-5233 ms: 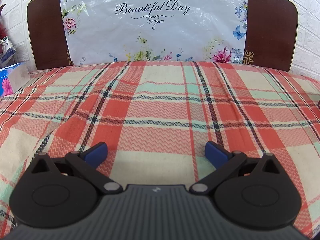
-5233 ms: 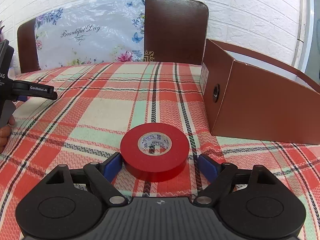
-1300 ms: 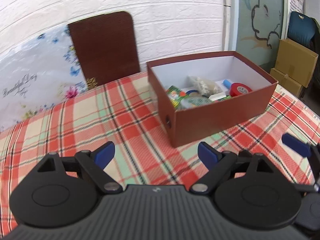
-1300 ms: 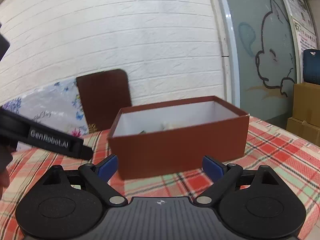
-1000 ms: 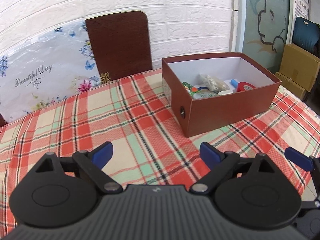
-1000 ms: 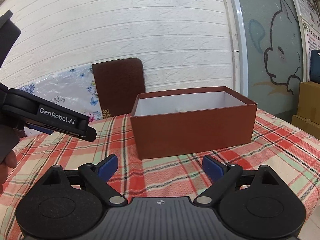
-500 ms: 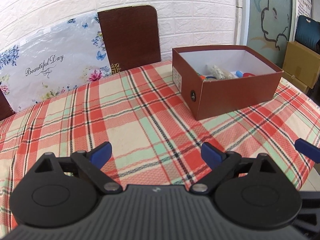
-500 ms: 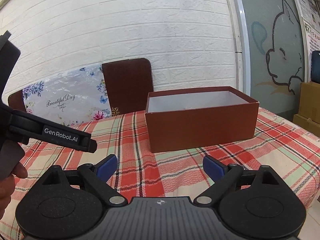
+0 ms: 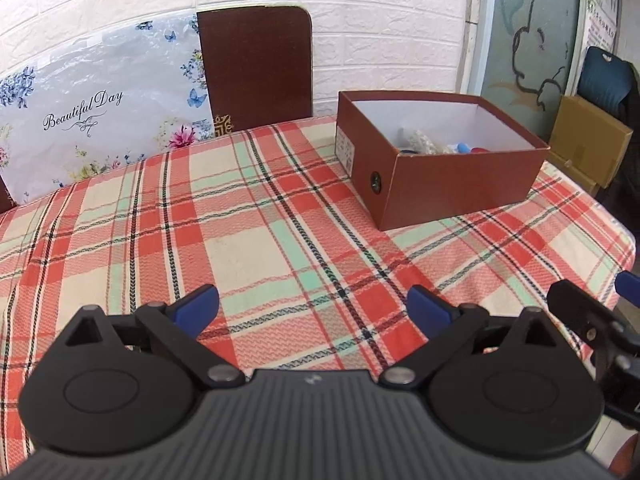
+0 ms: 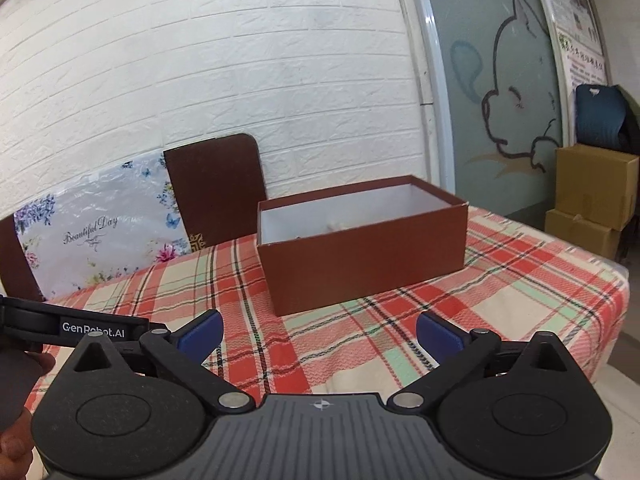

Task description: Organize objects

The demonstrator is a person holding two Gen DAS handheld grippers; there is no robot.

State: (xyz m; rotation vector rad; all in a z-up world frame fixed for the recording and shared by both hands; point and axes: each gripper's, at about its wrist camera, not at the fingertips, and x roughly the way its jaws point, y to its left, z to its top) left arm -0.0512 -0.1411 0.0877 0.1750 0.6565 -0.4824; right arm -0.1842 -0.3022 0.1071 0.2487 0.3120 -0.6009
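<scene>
1. Left wrist view: the left gripper [image 9: 312,308] hangs above the near edge of the table [image 9: 248,248] with its blue-tipped fingers spread wide and nothing between them. In my judgement it is held back and high because no loose item lies on the checked cloth within its reach.

2. The brown box [image 9: 460,188] stands open-topped toward the far right corner of the table. Small things lie in it against the white lining: a pale bundle, something blue and something red, too low behind the wall to name for sure. The sorted things seem to be gathered there, so the tidying looks nearly or wholly done.

3. Right wrist view: the right gripper [image 10: 318,330] also has its fingers spread and carries nothing. It faces the long side of the box [image 10: 364,268] from the near edge, and from this low angle only a pale scrap shows inside.

4. The two tools are close together: the left one's arm shows at the left edge of the right view, and the right one's tip at the right edge of the left view. A quick swing could knock them together.

5. Behind the far edge stands a brown chair [image 9: 256,68], and a flowered plastic bag [image 9: 100,120] leans beside it. Cardboard cartons [image 10: 592,196] are stacked on the floor past the right edge. Nothing lies between either gripper and the box.
</scene>
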